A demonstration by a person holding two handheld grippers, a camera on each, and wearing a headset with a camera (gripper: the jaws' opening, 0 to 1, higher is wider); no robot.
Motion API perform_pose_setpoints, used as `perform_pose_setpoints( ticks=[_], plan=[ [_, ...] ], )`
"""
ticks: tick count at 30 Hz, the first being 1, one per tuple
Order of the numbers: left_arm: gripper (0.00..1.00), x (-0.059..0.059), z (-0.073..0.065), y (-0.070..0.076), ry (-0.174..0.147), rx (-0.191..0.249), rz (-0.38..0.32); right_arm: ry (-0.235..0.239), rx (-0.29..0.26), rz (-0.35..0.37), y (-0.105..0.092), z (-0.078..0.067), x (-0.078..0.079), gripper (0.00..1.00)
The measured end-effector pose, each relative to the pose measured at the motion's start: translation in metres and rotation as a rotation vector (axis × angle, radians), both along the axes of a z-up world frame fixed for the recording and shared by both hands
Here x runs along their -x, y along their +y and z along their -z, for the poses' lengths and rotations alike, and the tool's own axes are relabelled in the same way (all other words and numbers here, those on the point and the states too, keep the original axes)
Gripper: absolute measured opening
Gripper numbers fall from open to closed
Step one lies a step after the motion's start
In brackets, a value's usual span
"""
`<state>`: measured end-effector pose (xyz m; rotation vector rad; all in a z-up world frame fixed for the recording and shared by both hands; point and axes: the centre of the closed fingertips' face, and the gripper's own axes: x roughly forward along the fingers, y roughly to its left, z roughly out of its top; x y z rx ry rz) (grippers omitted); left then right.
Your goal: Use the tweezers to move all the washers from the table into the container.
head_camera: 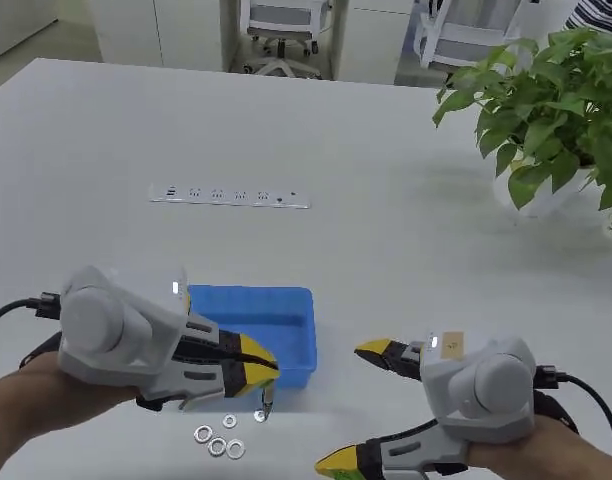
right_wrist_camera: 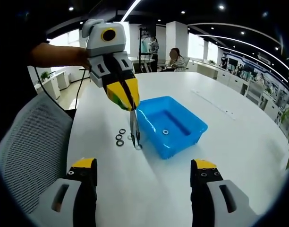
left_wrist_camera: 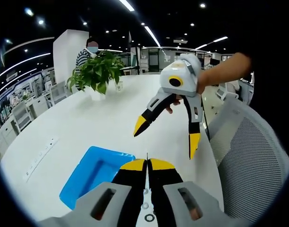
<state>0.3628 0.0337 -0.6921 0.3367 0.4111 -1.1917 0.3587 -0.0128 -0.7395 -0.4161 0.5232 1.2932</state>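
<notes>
Left tool (right_wrist_camera: pixel 128 101) clamped shut on tweezers (right_wrist_camera: pixel 134 125), tips down at single washer (right_wrist_camera: pixel 139 147) on surface (head_camera: pixel 386 200), just beside container (right_wrist_camera: pixel 173 146) front wall. Cannot tell whether tips pinch it. Cluster of loose washers (head_camera: pixel 218 440) near, one more inside container. My right tool (right_wrist_camera: pixel 144 163) wide open, idle. Risks I see: thin washer slipping from tips on lift; tips clipping wall, flicking it away.
</notes>
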Motion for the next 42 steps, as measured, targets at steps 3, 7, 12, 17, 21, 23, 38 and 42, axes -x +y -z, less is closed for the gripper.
perform_pose_setpoints(
  ticks=[3,7,12,17,21,23,38,42],
  plan=[
    [0.05,0.0,0.002,0.0,0.004,0.0,0.001,0.004,0.002,0.002,-0.001,0.002,0.001,0.82],
    [0.05,-0.001,0.004,0.001,0.008,-0.002,0.001,0.009,0.003,0.0,-0.001,0.003,0.003,0.81],
    [0.05,-0.001,0.006,0.001,0.012,0.0,-0.002,0.015,0.01,-0.003,-0.001,0.006,0.004,0.81],
    [0.05,-0.001,0.009,0.002,0.016,0.0,-0.005,0.017,0.009,-0.005,0.0,0.007,0.004,0.81],
    [0.05,-0.001,0.009,0.003,0.012,0.008,-0.011,0.018,0.009,-0.012,0.001,0.007,0.006,0.8],
    [0.05,-0.002,0.009,0.004,0.01,0.005,-0.012,0.015,0.005,-0.023,0.003,0.006,0.008,0.77],
    [0.05,0.005,0.007,0.003,0.012,-0.031,0.051,-0.029,-0.001,-0.135,0.022,0.005,0.01,0.57],
    [0.05,0.006,0.007,0.002,0.015,-0.037,0.065,-0.043,-0.007,-0.173,0.031,0.004,0.009,0.5]
  ],
)
